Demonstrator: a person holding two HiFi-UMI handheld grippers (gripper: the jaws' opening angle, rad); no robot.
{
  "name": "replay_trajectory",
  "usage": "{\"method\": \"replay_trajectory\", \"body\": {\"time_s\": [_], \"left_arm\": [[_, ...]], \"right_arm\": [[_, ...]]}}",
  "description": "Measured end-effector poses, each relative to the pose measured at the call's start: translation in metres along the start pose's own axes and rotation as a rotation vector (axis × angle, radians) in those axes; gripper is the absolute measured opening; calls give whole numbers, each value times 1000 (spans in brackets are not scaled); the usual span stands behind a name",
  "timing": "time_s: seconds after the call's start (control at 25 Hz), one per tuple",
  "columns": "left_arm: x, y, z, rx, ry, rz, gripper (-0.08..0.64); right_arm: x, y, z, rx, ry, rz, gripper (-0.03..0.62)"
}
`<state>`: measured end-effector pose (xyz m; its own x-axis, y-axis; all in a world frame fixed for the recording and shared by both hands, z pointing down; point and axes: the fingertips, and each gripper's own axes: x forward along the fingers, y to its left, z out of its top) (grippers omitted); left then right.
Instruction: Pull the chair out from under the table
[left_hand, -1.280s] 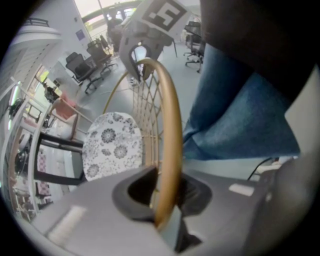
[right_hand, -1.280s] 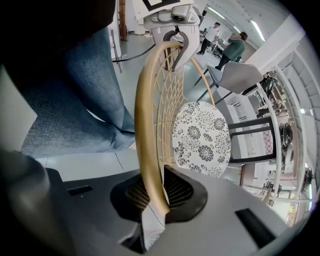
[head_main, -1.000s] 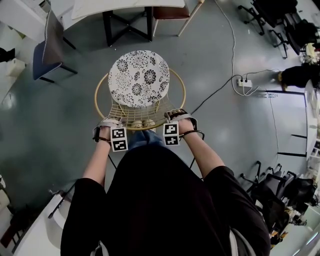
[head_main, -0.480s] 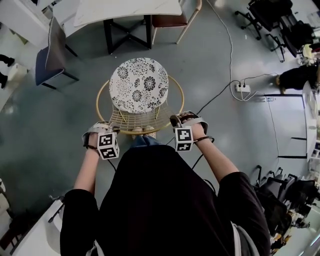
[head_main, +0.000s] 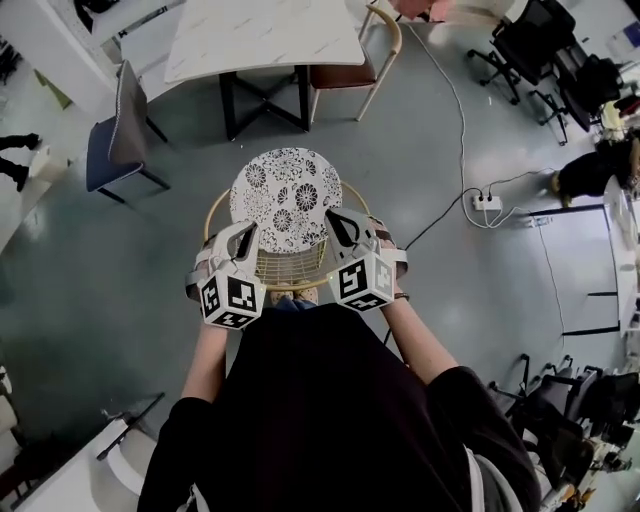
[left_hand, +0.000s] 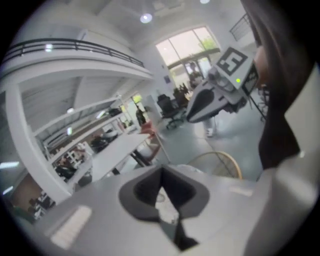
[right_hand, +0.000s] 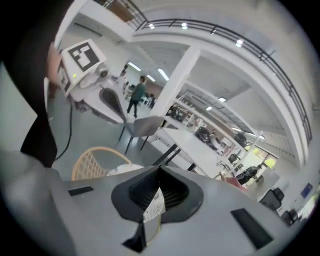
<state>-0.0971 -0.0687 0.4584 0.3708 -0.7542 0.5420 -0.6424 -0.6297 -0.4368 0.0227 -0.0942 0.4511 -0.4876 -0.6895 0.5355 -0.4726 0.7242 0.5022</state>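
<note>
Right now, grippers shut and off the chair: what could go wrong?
1. The cable from the power strip runs toward the chair; a drag that way could snag it.
2. The left gripper and right gripper hang just over the chair's back rim; lowering them shut might knock it.

A smooth grey floor with a dull sheen runs through the room. On it lie a white power strip at the right, a blue-grey chair to the left, a wooden chair with a brown seat near the top and black office chairs at the upper right. Higher up, a big bright window lights the far end, a dark railing runs along a white upper gallery, and round ceiling lights shine above a white column.
</note>
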Motion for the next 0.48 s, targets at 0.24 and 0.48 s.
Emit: {"method": "replay_trajectory", "body": {"time_s": [0.24, 0.48], "left_arm": [[-46, 45, 80, -163, -248, 184, 8], [-89, 76, 136, -216, -447, 296, 8]], "right_arm": [[-51, -53, 75, 318, -269, -158, 20], [-95, -89, 115, 487, -460, -276, 20]]}}
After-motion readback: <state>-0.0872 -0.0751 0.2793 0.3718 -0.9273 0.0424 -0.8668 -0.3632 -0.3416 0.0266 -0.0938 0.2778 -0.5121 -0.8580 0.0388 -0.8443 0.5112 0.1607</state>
